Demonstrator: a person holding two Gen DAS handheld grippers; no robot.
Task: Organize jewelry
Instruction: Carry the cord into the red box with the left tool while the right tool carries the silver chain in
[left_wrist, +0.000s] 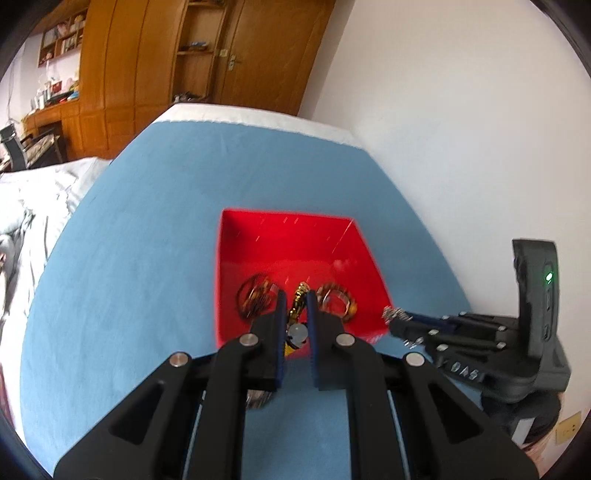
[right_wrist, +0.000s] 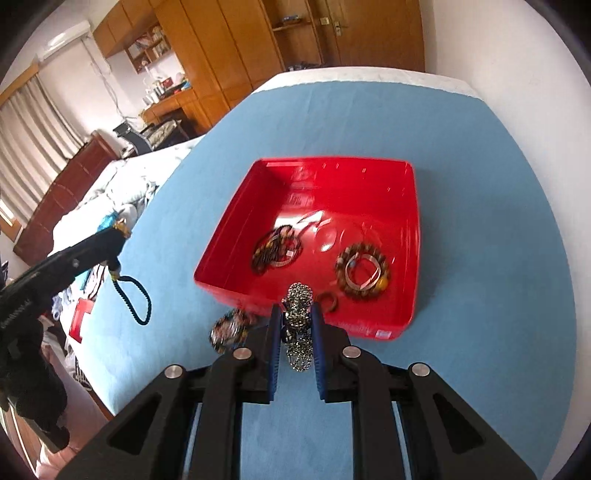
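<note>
— Two pieces up, near the red tray (right_wrist: 413, 236)?
— Yes. Left hand-held gripper (left_wrist: 295, 302) clamped on a limp cord (left_wrist: 295, 314); right hand-held gripper (right_wrist: 295, 317) on a sparkly bracelet (right_wrist: 297, 325). Light, floppy; pinch mid-strand.

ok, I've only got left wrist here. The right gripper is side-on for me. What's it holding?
Observer: The right gripper is shut on a sparkly beaded bracelet, at the near side of the red tray.
Operator: Anything hanging off my left one? The fingers block it.
Observer: A dark cord loop dangles below the left gripper, over the blue cloth, outside the tray.
Operator: Any strays outside the tray?
Observer: One multicoloured bracelet, blurred, by the near left corner. I can't tell whether it lies on the cloth.
</note>
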